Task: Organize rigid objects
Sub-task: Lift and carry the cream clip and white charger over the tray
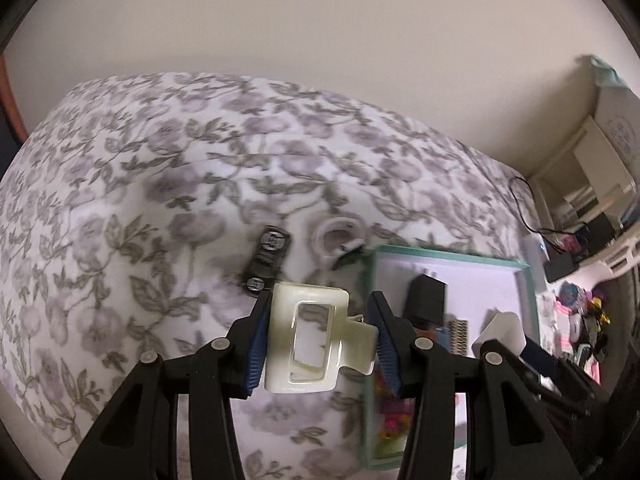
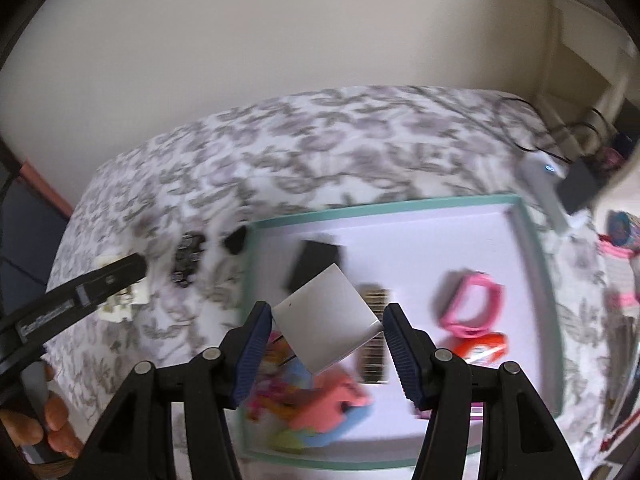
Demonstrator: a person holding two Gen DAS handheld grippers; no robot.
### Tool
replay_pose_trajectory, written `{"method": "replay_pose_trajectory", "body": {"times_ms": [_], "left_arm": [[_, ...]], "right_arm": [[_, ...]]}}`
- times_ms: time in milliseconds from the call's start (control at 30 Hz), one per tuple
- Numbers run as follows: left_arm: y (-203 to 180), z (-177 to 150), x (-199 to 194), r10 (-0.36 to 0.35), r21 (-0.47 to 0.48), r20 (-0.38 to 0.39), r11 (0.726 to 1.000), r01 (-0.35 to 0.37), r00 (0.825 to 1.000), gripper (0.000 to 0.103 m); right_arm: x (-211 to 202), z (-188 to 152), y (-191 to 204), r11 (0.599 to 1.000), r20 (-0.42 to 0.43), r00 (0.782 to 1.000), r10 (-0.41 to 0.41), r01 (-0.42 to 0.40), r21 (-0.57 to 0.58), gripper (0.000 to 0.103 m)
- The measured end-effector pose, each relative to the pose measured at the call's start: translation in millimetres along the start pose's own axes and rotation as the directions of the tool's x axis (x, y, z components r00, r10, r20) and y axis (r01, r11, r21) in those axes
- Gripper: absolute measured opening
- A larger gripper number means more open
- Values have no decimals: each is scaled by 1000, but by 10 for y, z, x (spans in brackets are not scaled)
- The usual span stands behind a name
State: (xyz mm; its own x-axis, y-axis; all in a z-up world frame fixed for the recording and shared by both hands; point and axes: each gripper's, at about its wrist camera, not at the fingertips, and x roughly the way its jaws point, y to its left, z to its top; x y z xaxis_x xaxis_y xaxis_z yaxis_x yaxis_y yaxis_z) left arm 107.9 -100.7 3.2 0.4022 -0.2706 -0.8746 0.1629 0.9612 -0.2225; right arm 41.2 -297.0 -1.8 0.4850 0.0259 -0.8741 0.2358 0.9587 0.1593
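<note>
**Inspector A:** We find the left gripper (image 1: 320, 340) clamped on a cream hair claw clip (image 1: 310, 340), centre frame, held above the floral bedspread (image 1: 120, 200). The right gripper (image 2: 326, 336) pinches a white square block (image 2: 332, 320) by its corners over the teal-rimmed tray (image 2: 532, 264).

**Inspector B:** Already in the tray: a black box (image 2: 314, 264), a pink band (image 2: 474, 304), an orange piece (image 2: 486, 346) and colourful items at lower centre. A toy car (image 1: 267, 256) and a clear tape ring (image 1: 336, 236) lie on the bedspread, left of the tray. We judge the work partly done.
</note>
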Motion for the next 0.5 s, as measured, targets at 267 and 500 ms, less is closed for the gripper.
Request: {"method": "replay_pose_trajectory", "body": {"times_ms": [267,500], "left_arm": [[-520,-164,204,-78,79,-80,993,84,994,49],[-957,-350,327,-103,170,-131,978,125,986,49]], "right_arm": [[161,-3,-595,987,-72,989,-132,137,78,61],[205,-24,-718,983,-94,983,-160,168,75,61]]}}
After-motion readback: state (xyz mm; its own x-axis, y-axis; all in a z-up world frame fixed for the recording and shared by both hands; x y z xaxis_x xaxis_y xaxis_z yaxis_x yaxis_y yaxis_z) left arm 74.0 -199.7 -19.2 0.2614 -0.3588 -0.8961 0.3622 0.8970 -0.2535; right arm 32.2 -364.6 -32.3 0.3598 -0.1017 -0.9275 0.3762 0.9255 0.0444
